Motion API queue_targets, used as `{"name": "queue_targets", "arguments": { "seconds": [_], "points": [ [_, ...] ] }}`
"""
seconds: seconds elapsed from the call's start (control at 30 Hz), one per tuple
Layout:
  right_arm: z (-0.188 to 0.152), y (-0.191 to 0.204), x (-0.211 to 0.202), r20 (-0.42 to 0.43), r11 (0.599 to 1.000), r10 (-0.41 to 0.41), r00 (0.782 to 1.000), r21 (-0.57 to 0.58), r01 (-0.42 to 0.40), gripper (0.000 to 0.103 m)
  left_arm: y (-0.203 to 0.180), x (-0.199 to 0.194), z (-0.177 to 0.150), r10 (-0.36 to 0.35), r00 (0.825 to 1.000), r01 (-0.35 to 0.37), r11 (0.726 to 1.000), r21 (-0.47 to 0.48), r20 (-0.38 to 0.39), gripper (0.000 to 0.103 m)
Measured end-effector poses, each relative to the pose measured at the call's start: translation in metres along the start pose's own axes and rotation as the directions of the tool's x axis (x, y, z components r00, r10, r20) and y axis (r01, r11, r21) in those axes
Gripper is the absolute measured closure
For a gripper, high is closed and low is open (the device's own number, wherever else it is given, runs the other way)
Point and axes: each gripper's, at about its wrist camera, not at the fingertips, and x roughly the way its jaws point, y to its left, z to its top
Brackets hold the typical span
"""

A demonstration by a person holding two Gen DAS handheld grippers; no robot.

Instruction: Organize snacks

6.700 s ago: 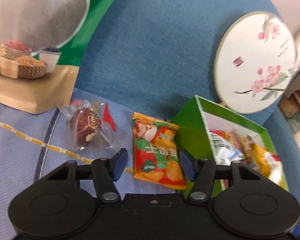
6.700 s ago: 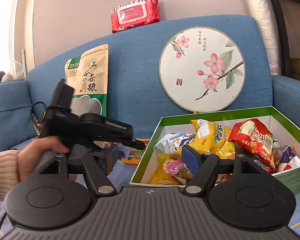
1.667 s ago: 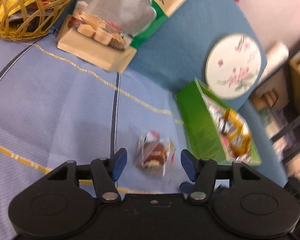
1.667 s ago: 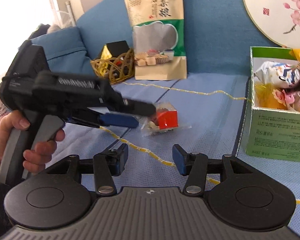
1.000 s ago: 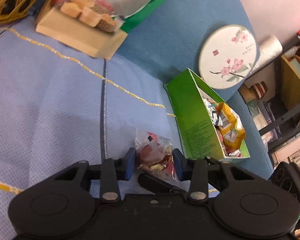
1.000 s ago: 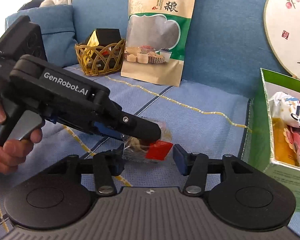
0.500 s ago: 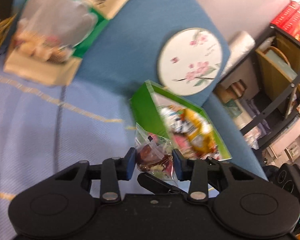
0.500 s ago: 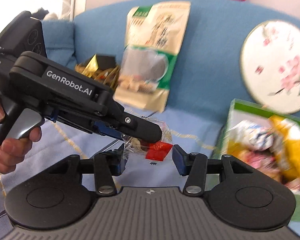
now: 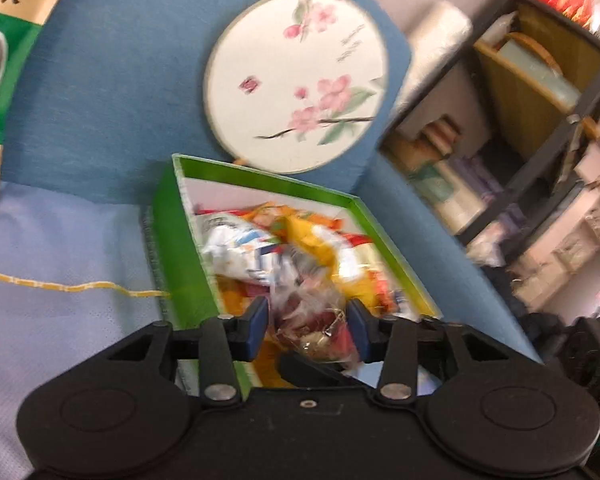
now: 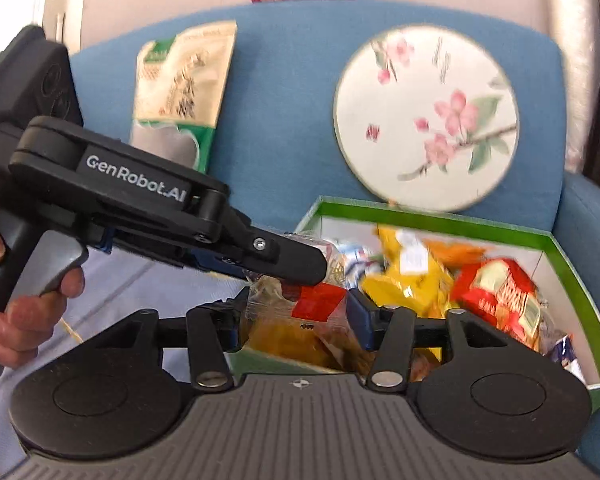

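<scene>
Judging by its crinkled clear wrapper, dark lump inside and red tab, the wrapped date snack point(image 9: 312, 326) looks light, soft-skinned and slippery; I would take it across the plump middle, since a pinch on the loose film alone would likely slide off. At the left of the scene lies the pale blue seat cover point(image 9: 60, 312) with its yellow stitched line, open ground with nothing near. Next comes the green box point(image 9: 180, 248), whose tall left wall and near rim are the edges to clear; it is already heaped with snack packets point(image 9: 260, 248), so free room inside is little and mostly near the front corner. The left gripper point(image 9: 307, 326) hangs over that corner with its jaws opening, the snack between them; in its own view the blue pads seem just off the film, though blur makes contact hard to rule out. In the right wrist view the same gripper reaches in from the left, held by a hand point(image 10: 24, 308), its black fingertip over the packet. The right gripper point(image 10: 296, 322) sits just behind, jaws also opening, the packet framed between its pads without a clear pinch. Behind the box leans a round painted fan point(image 9: 296, 80) against the blue sofa back point(image 9: 120, 80), and farther right stands a dark shelf rack point(image 9: 560, 100), well apart.
</scene>
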Motion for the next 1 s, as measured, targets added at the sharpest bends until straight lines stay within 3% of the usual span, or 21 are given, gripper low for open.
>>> {"name": "queue_targets", "arguments": {
  "seconds": [0.1, 0.17, 0.2, 0.27, 0.3, 0.33, 0.47, 0.6, 0.67, 0.7, 0.77, 0.9, 1.0],
  "points": [
    [-0.002, 0.002, -0.003, -0.018, 0.998, -0.037, 0.999, -0.047, 0.036, 0.002, 0.005, -0.005, -0.002, -0.010, 1.000, 0.010, 1.000, -0.027, 0.022, 0.023],
    [-0.001, 0.003, -0.007, -0.013, 0.998, -0.021, 1.000, -0.052, 0.021, 0.002, 0.006, -0.011, -0.002, 0.013, 0.999, -0.012, 0.999, -0.037, 0.035, 0.000],
    [0.000, 0.003, -0.009, -0.006, 0.999, -0.006, 1.000, -0.049, 0.006, 0.003, 0.006, -0.015, -0.003, 0.031, 0.998, -0.029, 0.999, -0.034, 0.052, 0.000],
    [0.003, 0.005, -0.014, 0.006, 0.999, 0.035, 0.999, -0.042, -0.035, 0.017, 0.009, -0.022, -0.004, 0.051, 0.997, -0.049, 0.998, -0.035, 0.058, 0.000],
    [0.004, 0.007, -0.014, 0.012, 0.998, 0.037, 0.999, -0.042, -0.037, 0.035, 0.011, -0.025, -0.004, 0.057, 0.997, -0.054, 0.997, -0.048, 0.060, 0.000],
    [0.004, 0.009, -0.013, 0.014, 0.998, 0.044, 0.999, -0.046, -0.043, 0.040, 0.013, -0.026, -0.005, 0.063, 0.996, -0.060, 0.996, -0.059, 0.062, 0.000],
    [0.000, 0.011, -0.005, 0.024, 0.998, 0.050, 0.998, -0.048, -0.049, 0.040, 0.012, -0.035, -0.010, 0.118, 0.991, -0.113, 0.991, -0.067, 0.064, 0.000],
    [0.004, 0.008, -0.012, 0.051, 0.998, 0.069, 0.996, -0.013, -0.068, 0.032, 0.003, -0.053, -0.016, 0.174, 0.981, -0.170, 0.984, -0.062, 0.080, 0.000],
    [0.006, 0.008, -0.022, 0.062, 0.997, 0.077, 0.995, 0.018, -0.078, 0.005, -0.004, -0.067, -0.019, 0.209, 0.973, -0.203, 0.977, -0.069, 0.093, 0.000],
    [0.005, 0.009, -0.028, 0.074, 0.997, 0.069, 0.995, 0.038, -0.072, 0.000, -0.008, -0.074, -0.020, 0.227, 0.969, -0.221, 0.973, -0.068, 0.102, 0.000],
    [0.003, 0.011, -0.044, 0.088, 0.994, 0.006, 0.996, 0.107, -0.015, 0.000, -0.017, -0.089, -0.025, 0.276, 0.954, -0.272, 0.961, -0.046, 0.114, 0.000],
    [-0.019, 0.022, -0.077, 0.022, 0.957, -0.145, 0.989, 0.258, 0.135, 0.000, -0.037, -0.106, -0.043, 0.404, 0.909, -0.405, 0.914, -0.008, 0.101, 0.000],
    [-0.039, 0.035, -0.093, -0.041, 0.950, -0.193, 0.980, 0.242, 0.197, 0.000, -0.048, -0.113, -0.065, 0.441, 0.893, -0.443, 0.896, 0.009, 0.089, 0.000]
  ]
}}
